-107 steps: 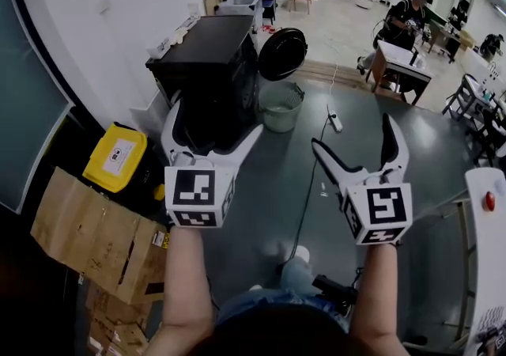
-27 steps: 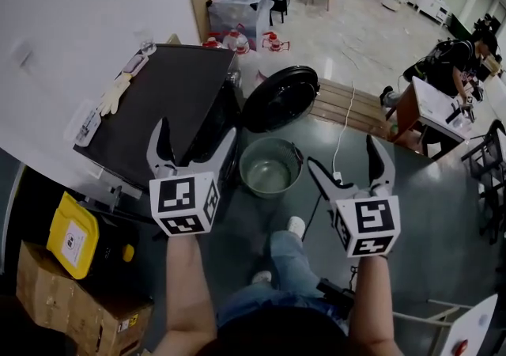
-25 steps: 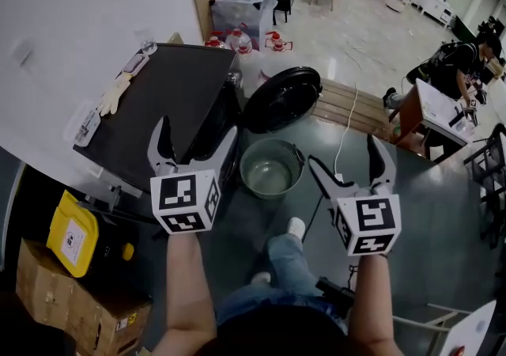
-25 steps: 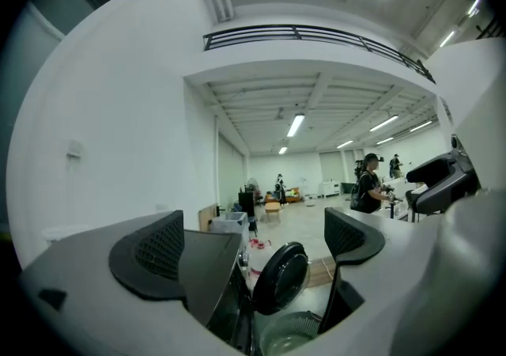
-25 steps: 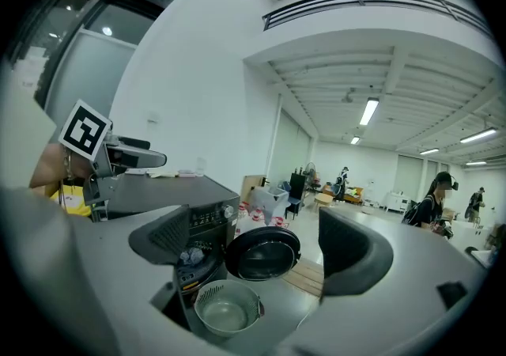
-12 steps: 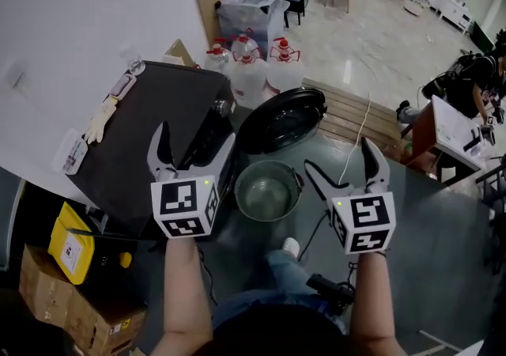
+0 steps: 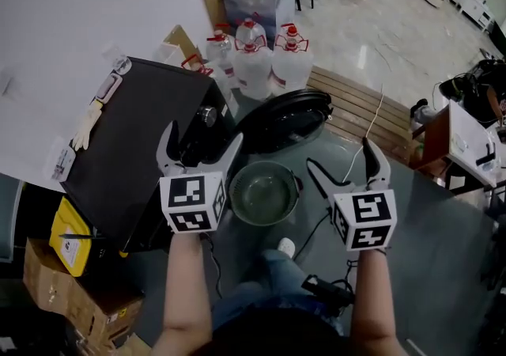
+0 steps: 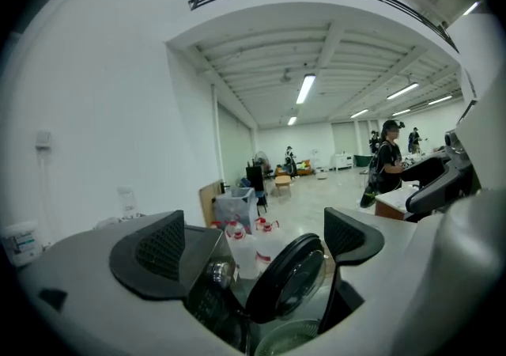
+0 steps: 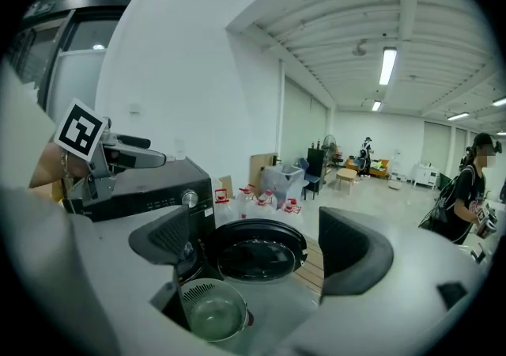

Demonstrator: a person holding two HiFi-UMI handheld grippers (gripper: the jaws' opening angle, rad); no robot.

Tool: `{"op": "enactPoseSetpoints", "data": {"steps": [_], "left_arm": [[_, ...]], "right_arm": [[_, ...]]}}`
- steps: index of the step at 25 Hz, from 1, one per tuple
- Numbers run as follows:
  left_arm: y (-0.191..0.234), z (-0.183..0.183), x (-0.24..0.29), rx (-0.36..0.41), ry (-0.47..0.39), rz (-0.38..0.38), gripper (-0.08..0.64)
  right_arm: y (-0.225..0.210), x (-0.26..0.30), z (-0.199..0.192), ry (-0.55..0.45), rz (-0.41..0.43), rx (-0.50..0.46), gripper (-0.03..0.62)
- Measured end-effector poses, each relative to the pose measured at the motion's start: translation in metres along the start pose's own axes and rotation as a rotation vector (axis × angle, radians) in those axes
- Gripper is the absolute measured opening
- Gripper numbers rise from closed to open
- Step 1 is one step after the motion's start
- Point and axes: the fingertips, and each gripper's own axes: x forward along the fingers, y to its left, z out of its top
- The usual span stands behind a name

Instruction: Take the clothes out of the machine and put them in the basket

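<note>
Zero clothes on show anywhere, so seemingly at the very start. From the left: machine (image 7: pixel 130 149) by the wall; left gripper (image 7: pixel 202 141) over its front edge, jaws wide, gripping nothing; basket (image 7: pixel 263 192) on the floor, empty; door (image 7: pixel 285 121) swung open just behind it; right gripper (image 7: pixel 341 160) beside the basket, jaws wide and empty too. Cannot see into the drum. Left to do: reach in, pull clothes out, drop into basket.
</note>
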Motion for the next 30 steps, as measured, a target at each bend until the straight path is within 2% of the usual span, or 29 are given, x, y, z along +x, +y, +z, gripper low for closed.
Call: {"op": "enactPoseSetpoints", "data": {"steps": [4, 9, 15, 25, 30], "left_arm": [[-0.009, -0.026, 0.025, 0.003, 0.061, -0.020, 0.529], [-0.014, -0.057, 0.035, 0.036, 0.119, -0.027, 0.529], [-0.022, -0.102, 0.047, 0.009, 0.179, -0.048, 0.529], [-0.043, -0.190, 0.068, -0.042, 0.247, -0.138, 0.529], [-0.046, -0.242, 0.073, -0.056, 0.293, -0.152, 0.529]], "right_arm": [[-0.005, 0.027, -0.021, 0.041, 0.037, 0.007, 0.509], [-0.006, 0.049, -0.039, 0.063, 0.060, -0.034, 0.509], [-0.001, 0.070, -0.066, 0.102, 0.052, -0.016, 0.509], [0.017, 0.097, -0.141, 0.167, 0.008, 0.050, 0.509], [0.030, 0.105, -0.194, 0.214, -0.006, 0.147, 0.509]]}}
